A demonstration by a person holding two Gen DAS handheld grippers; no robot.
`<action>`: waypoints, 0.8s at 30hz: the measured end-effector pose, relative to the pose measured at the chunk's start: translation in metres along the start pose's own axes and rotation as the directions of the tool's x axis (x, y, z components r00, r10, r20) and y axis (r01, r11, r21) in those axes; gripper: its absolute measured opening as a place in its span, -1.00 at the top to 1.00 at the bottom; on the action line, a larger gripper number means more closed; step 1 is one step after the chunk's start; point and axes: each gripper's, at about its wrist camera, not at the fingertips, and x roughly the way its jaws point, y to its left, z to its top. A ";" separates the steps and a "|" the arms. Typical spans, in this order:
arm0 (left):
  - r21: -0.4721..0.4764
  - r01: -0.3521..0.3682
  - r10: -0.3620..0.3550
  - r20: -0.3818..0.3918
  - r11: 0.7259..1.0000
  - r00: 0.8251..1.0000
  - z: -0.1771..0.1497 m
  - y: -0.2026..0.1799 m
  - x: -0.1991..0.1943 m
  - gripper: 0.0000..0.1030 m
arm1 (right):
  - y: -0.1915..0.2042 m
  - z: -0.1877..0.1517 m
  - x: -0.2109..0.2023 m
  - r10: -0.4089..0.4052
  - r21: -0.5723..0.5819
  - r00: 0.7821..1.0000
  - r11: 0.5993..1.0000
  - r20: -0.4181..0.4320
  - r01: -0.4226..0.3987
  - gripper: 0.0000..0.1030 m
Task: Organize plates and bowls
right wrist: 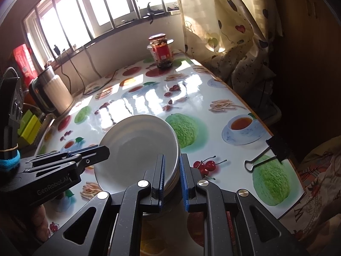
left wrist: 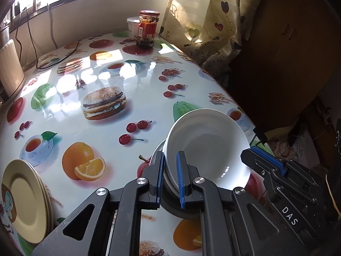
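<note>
On the left the yellow plates (left wrist: 25, 196) already lie stacked, and near the table's right edge your left gripper (left wrist: 170, 179) and right gripper (right wrist: 172, 179) both pinch the rims of the nested white bowls (left wrist: 207, 147), so next, I think, you lift together and keep them level.

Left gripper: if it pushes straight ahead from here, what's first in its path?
The left gripper already straddles the white bowls' near rim, so going straight on would probably push the stack across the table.
</note>
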 end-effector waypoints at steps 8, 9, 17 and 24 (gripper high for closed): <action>-0.018 0.006 -0.006 -0.007 1.000 1.000 0.000 0.002 -0.007 0.79 | -0.001 0.002 -0.002 0.019 0.011 1.000 1.000 0.000 -0.019 0.72; -0.016 0.011 -0.011 -0.006 1.000 1.000 -0.001 0.002 -0.007 0.79 | -0.001 0.002 -0.002 0.021 0.013 1.000 1.000 0.000 -0.021 0.72; -0.005 -0.002 0.002 -0.011 1.000 1.000 -0.004 -0.002 -0.007 0.79 | -0.004 0.001 0.002 0.017 0.019 1.000 1.000 -0.015 -0.017 0.70; -0.017 -0.005 0.005 -0.020 1.000 1.000 -0.003 0.001 -0.004 0.78 | -0.004 0.003 0.005 0.023 0.018 1.000 1.000 -0.017 -0.023 0.69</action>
